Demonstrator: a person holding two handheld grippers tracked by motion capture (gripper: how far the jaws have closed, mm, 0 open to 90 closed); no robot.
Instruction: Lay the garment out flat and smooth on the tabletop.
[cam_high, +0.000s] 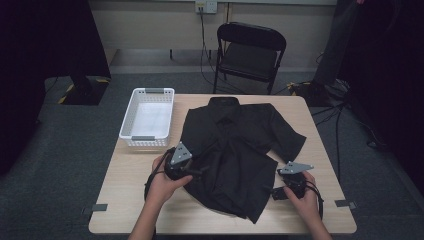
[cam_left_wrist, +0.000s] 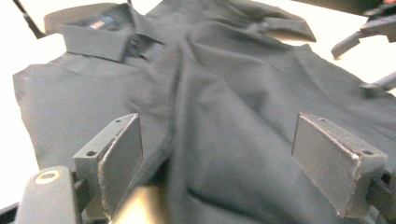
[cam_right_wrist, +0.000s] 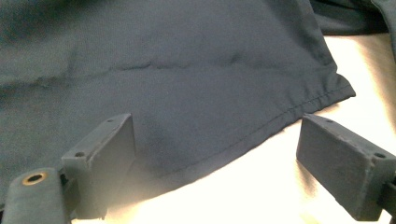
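A black collared shirt (cam_high: 235, 145) lies on the wooden table (cam_high: 125, 200), partly folded, collar toward the far edge. My left gripper (cam_high: 192, 172) rests at the shirt's left side, jaws wide open over the cloth (cam_left_wrist: 224, 121), collar (cam_left_wrist: 95, 39) ahead. My right gripper (cam_high: 276, 192) sits at the shirt's lower right edge, open, with the hemmed corner (cam_right_wrist: 299, 102) lying between its jaws on the table.
A white plastic basket (cam_high: 148, 117) stands at the table's left, just beyond my left hand. A black folding chair (cam_high: 248, 52) is behind the table. Cables trail on the floor at the right. Bare tabletop lies along the near edge.
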